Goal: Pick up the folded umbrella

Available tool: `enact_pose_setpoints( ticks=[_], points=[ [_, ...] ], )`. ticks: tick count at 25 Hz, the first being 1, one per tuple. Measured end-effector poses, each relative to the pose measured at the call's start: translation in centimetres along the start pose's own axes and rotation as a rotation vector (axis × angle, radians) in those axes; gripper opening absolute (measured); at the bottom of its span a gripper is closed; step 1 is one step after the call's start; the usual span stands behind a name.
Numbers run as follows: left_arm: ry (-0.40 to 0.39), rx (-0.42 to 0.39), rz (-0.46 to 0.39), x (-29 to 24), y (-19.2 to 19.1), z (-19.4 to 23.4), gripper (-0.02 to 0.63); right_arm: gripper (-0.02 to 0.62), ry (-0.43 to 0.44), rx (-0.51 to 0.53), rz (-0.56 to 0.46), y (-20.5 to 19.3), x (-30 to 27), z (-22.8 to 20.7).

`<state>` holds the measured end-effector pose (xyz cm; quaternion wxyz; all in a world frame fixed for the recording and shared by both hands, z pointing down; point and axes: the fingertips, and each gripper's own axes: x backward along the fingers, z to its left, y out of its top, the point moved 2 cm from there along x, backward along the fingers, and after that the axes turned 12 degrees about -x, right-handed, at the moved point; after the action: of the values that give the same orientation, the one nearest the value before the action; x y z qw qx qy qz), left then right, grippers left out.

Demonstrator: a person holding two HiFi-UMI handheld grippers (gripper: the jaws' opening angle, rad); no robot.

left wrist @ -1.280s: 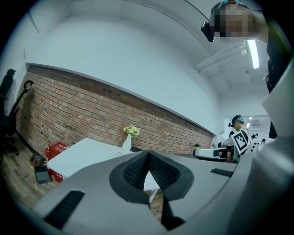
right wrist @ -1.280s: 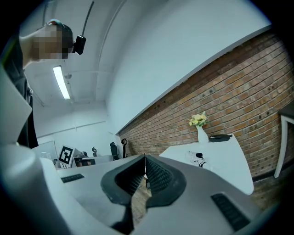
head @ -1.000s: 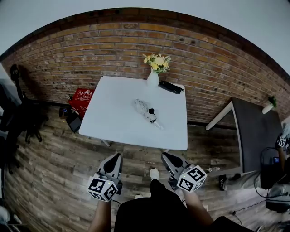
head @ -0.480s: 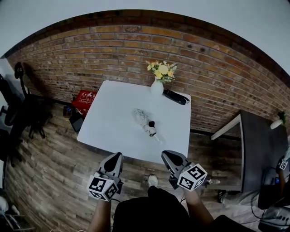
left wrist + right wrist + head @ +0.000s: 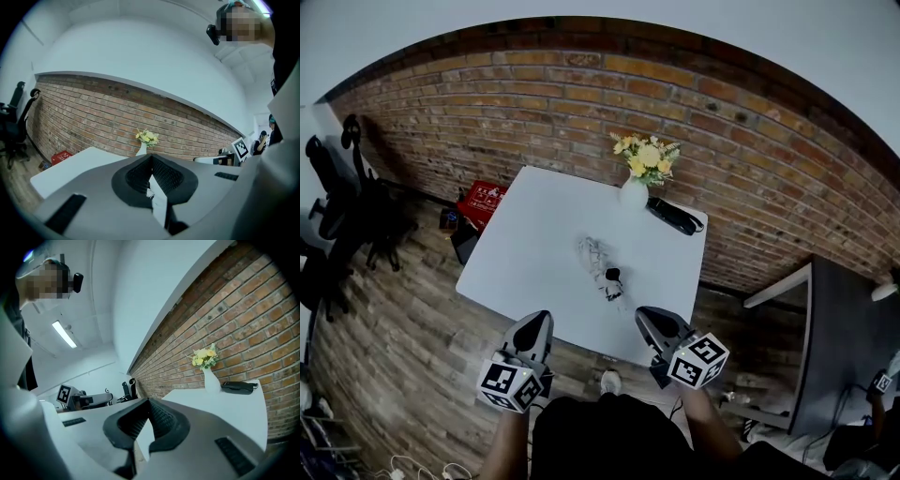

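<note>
A white surface (image 5: pixel 534 234) is seen from above, set against a brick wall (image 5: pixel 487 103). The umbrella (image 5: pixel 675 216), black and folded, is laid flat at the surface's 1 o'clock corner. It lies just beside a white vase (image 5: pixel 634 192) of yellow flowers, placed at 12 o'clock by the far edge. A pale crumpled bundle (image 5: pixel 598 261) (what it is cannot be told) is found near the centre, well apart from the umbrella. The left hand-held gripper (image 5: pixel 540 321) is held at 7 o'clock and the right hand-held gripper (image 5: pixel 647 315) at 5 o'clock. Both are by the near edge and are pointed toward the far side. In each gripper view the jaws are seen pressed together at their tips with nothing caught between them, so both are closed and empty. The umbrella is touched by neither. A red crate (image 5: pixel 483 202) is set on the floor at the surface's 10 o'clock.
</note>
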<state>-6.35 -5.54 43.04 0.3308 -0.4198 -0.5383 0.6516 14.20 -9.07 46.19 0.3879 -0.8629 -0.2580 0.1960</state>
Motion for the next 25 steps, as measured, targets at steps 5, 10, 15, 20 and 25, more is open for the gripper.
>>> enact_pose_setpoints(
  ticks=[5, 10, 15, 20, 25],
  points=[
    [0.023, -0.005, 0.025, -1.4, -0.4, 0.3, 0.014, 0.023, 0.007, 0.023, 0.041, 0.6, -1.4, -2.0],
    [0.022, 0.011, 0.040, -2.5, -0.9, 0.5, 0.014, 0.023, 0.001, 0.039, 0.079, 0.3, -3.4, -3.3],
    [0.012, 0.016, 0.056, -4.0, -1.8, 1.3, 0.014, 0.023, -0.039, 0.073, 0.130, -0.4, -6.0, -4.9],
    [-0.028, 0.031, 0.069, -5.8, -2.7, 3.3, 0.014, 0.023, -0.090, 0.062, 0.148, -0.9, -8.6, -6.3],
    [-0.081, 0.025, 0.083, -8.2, -3.3, 5.5, 0.014, 0.023, -0.141, 0.080, 0.158, -0.9, -11.3, -7.5]
  ],
)
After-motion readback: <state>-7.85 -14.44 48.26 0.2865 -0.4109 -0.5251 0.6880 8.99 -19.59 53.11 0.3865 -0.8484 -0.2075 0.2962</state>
